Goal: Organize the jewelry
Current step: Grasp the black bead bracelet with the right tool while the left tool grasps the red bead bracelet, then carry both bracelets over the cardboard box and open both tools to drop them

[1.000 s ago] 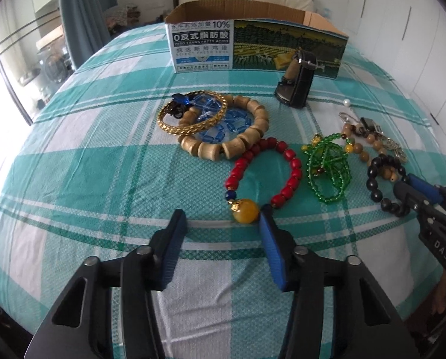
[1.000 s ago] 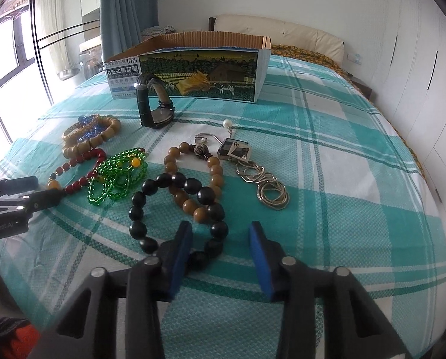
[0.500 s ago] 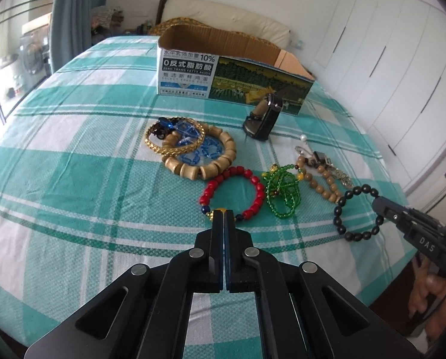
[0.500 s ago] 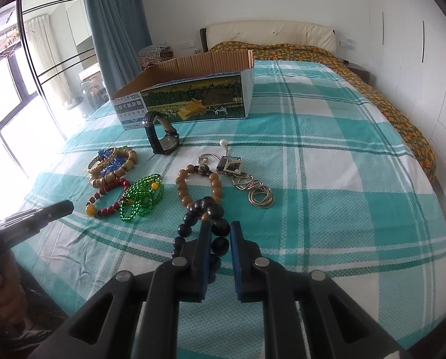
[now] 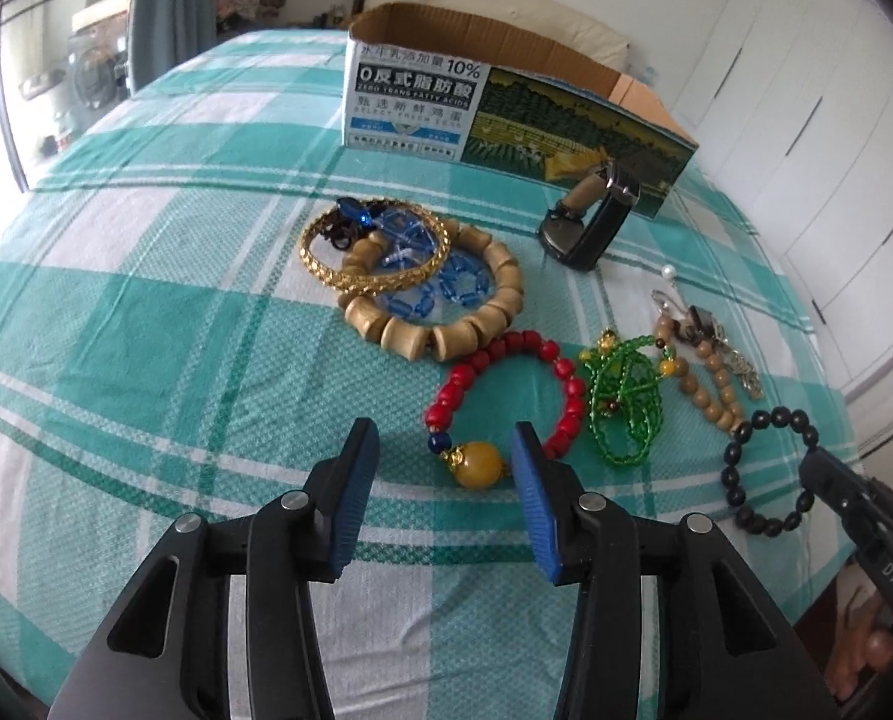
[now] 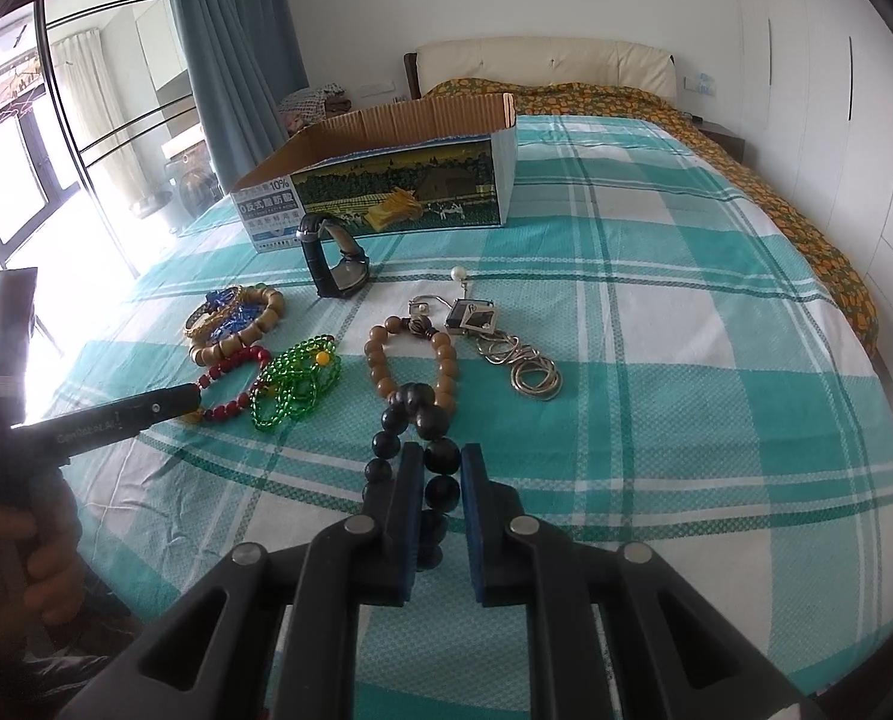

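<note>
Jewelry lies on a green plaid bed. My left gripper (image 5: 443, 468) is open, its fingers either side of the yellow bead of a red bead bracelet (image 5: 509, 393). My right gripper (image 6: 440, 480) is shut on a black bead bracelet (image 6: 413, 420), which hangs lifted from its pads; it also shows in the left wrist view (image 5: 770, 468). An open cardboard box (image 6: 386, 180) stands at the back. A green bead string (image 5: 623, 396), a brown bead bracelet (image 6: 410, 354) and a pile with a gold bangle (image 5: 374, 252) lie between.
A black watch (image 5: 590, 228) stands in front of the box. A keyring with metal rings (image 6: 506, 348) lies right of the brown beads. White wardrobes line the right side, a window and blue curtain the left. The bed edge is close below both grippers.
My left gripper was shut half a second ago and is now open around the yellow bead. My right gripper stays shut on the black bracelet and has lifted it slightly.
</note>
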Motion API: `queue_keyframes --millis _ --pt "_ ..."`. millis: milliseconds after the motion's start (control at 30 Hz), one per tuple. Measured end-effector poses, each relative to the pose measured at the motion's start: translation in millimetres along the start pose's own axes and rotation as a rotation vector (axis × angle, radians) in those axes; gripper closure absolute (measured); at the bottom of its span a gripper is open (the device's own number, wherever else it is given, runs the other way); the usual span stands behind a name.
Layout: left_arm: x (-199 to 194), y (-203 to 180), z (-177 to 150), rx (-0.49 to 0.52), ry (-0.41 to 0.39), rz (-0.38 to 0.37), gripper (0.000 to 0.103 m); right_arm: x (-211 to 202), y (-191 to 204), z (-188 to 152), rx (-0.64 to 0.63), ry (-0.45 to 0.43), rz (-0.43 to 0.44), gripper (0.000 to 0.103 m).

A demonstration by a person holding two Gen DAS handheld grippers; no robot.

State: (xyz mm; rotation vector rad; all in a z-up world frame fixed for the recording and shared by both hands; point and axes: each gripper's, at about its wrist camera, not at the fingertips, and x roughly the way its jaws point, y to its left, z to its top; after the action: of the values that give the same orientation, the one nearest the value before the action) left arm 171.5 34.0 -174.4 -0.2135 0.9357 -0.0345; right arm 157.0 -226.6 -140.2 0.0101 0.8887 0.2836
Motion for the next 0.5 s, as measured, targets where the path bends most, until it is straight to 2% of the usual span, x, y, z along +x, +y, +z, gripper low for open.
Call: queue_keyframes --millis 33,100,133,333,500 --pt "1.3 -4.5 -0.4 0.022 0.000 0.031 0.059 -0.1 -0.9 -1.0 0.004 0.002 0.000 0.090" --pt "1.4 -6.8 -2.4 0.048 0.002 0.076 0.081 -1.0 -2.0 -2.1 0.009 0.002 0.000 0.090" --pt "0.7 -4.5 -3.7 0.053 0.006 0.083 0.087 -1.7 -2.6 -2.6 0.010 0.001 -0.001 0.090" --pt "-17.0 23.4 -12.3 -0.049 0.014 -0.049 0.088 -3.0 -4.9 -4.1 0.016 0.002 0.003 0.090" --pt "-50.9 27.0 -1.5 -0.094 -0.048 -0.144 0.088 -15.0 -0.6 2.7 0.010 -0.020 0.021 0.090"
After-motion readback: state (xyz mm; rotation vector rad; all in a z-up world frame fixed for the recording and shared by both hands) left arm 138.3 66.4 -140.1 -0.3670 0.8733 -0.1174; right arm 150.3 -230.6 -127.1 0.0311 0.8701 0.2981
